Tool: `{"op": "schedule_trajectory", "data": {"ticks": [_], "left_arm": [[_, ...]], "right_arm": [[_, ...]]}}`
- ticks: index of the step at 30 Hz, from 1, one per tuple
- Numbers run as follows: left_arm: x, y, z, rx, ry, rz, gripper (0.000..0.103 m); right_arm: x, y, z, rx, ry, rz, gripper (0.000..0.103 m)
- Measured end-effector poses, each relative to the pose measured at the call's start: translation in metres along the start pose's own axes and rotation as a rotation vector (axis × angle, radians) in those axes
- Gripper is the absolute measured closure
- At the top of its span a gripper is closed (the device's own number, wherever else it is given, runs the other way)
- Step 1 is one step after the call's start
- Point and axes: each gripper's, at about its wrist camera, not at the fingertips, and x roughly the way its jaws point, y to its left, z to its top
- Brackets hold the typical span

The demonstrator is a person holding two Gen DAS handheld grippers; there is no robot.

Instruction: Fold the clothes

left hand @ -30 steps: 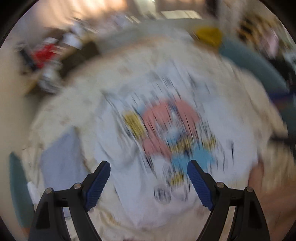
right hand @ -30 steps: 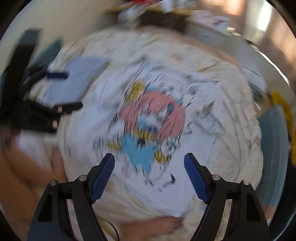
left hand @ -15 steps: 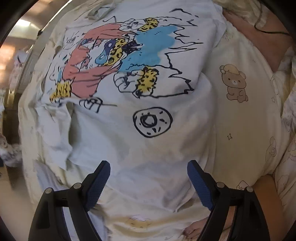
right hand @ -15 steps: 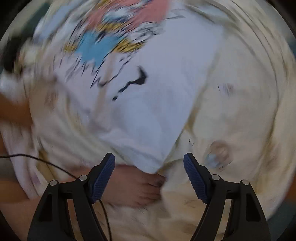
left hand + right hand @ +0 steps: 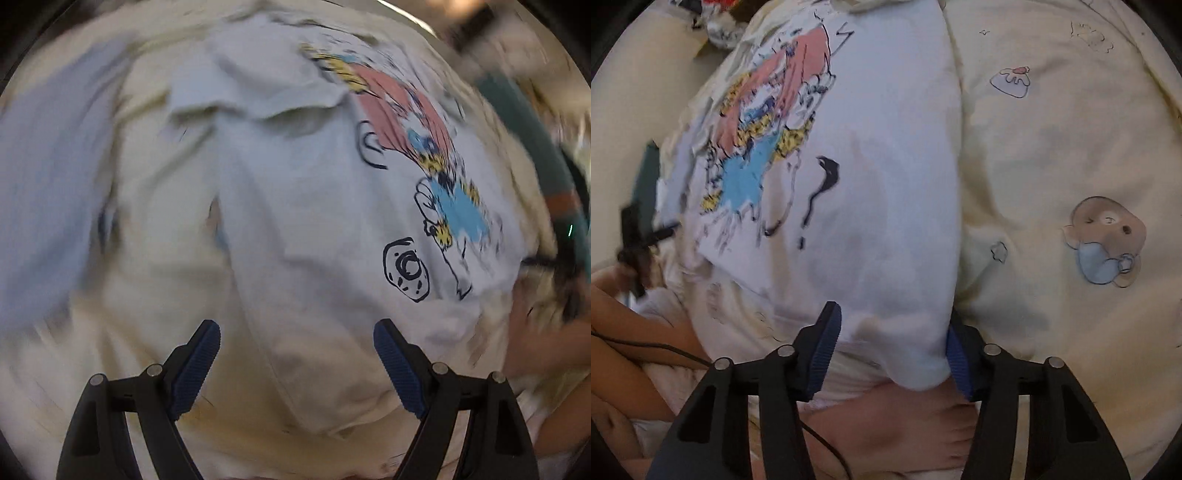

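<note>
A white T-shirt (image 5: 314,184) with a pink, blue and yellow cartoon print lies spread on a cream bed sheet (image 5: 147,229). My left gripper (image 5: 295,354) hovers open over the shirt's side edge, below a crumpled sleeve (image 5: 258,85), with nothing between its fingers. In the right wrist view the T-shirt (image 5: 886,166) runs down to its bottom corner (image 5: 916,369), which sits between the fingers of my right gripper (image 5: 890,347). Those fingers stand apart, narrower than before, and the right one is partly hidden by the cloth. The view is blurred.
A folded light-blue garment (image 5: 44,166) lies left of the shirt. A teal pillow (image 5: 524,129) is at the far right. A person's foot (image 5: 905,424) rests under the shirt corner, and a black cable (image 5: 665,347) crosses a leg (image 5: 628,332). The bear-print sheet (image 5: 1052,147) stretches right.
The left gripper has swung to the shirt's side edge near the sleeve. The right gripper has come down around the bottom corner and its fingers have narrowed.
</note>
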Motion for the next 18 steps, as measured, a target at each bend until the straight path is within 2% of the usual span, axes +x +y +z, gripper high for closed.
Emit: {"op": "schedule_trajectory", "data": {"ticks": [2, 3, 4, 5, 8, 13, 16, 18], "left_arm": [[0.009, 0.004, -0.015, -0.058, 0.018, -0.023, 0.017], [0.014, 0.002, -0.023, -0.062, 0.033, -0.042, 0.017], [0.018, 0.0, -0.03, -0.066, 0.049, -0.061, 0.017], [0.02, -0.004, -0.034, -0.049, 0.06, -0.072, 0.017], [0.022, -0.015, -0.04, 0.011, 0.076, -0.034, 0.017], [0.027, -0.015, -0.03, -0.012, 0.074, -0.113, 0.017], [0.025, -0.02, -0.028, -0.012, 0.061, -0.141, 0.017], [0.023, -0.022, -0.03, -0.005, 0.068, -0.15, 0.018]], "right_arm": [[-0.001, 0.001, 0.001, 0.015, -0.02, -0.037, 0.074], [-0.002, 0.002, 0.001, 0.022, -0.03, -0.055, 0.081], [-0.003, 0.002, 0.002, 0.029, -0.039, -0.073, 0.093], [-0.004, 0.003, 0.003, 0.03, -0.045, -0.09, 0.097], [-0.026, 0.006, -0.001, 0.044, -0.085, -0.097, 0.1], [-0.07, 0.007, -0.005, 0.084, -0.178, -0.084, 0.1], [-0.067, -0.005, -0.008, 0.166, -0.14, -0.013, 0.095], [-0.054, -0.011, -0.011, 0.168, -0.12, -0.02, 0.094]]}}
